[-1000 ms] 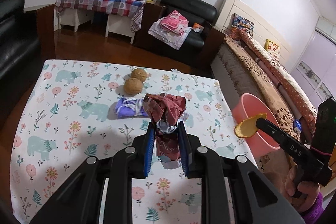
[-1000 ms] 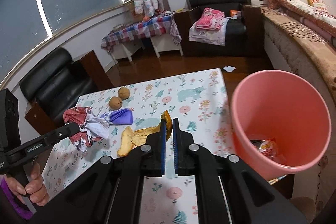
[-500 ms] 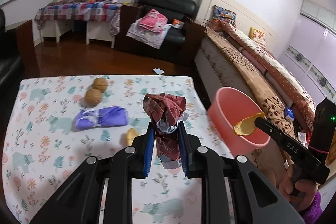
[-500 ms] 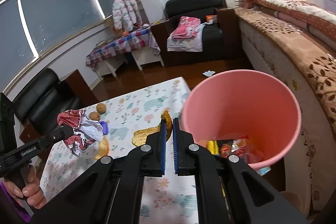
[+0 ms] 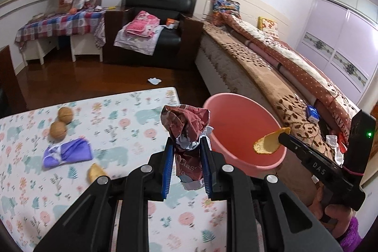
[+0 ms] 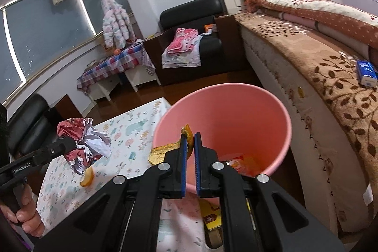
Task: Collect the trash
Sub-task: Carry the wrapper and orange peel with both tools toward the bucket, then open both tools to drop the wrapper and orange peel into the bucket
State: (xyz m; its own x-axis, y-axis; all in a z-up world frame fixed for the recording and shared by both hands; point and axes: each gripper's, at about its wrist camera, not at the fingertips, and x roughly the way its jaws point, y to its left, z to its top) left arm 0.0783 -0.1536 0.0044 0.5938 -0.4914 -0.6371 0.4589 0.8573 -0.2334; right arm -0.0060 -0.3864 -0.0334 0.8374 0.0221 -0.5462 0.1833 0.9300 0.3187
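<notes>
Two grippers carry trash: the right gripper (image 6: 190, 142), clenched on an orange peel (image 6: 165, 151), sits over the pink bin (image 6: 281, 117); the left gripper (image 5: 186, 150), grasping a crumpled wrapper (image 5: 185, 124), hangs just table-side of that bin's rim.

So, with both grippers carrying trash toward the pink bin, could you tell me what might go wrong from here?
1. The right gripper pinches the orange peel only by its end; most of it hangs out sideways, so it might slip.
2. The crumpled wrapper in the left gripper appears to sit over the table edge, not the pink bin; released now, it would likely miss.
</notes>
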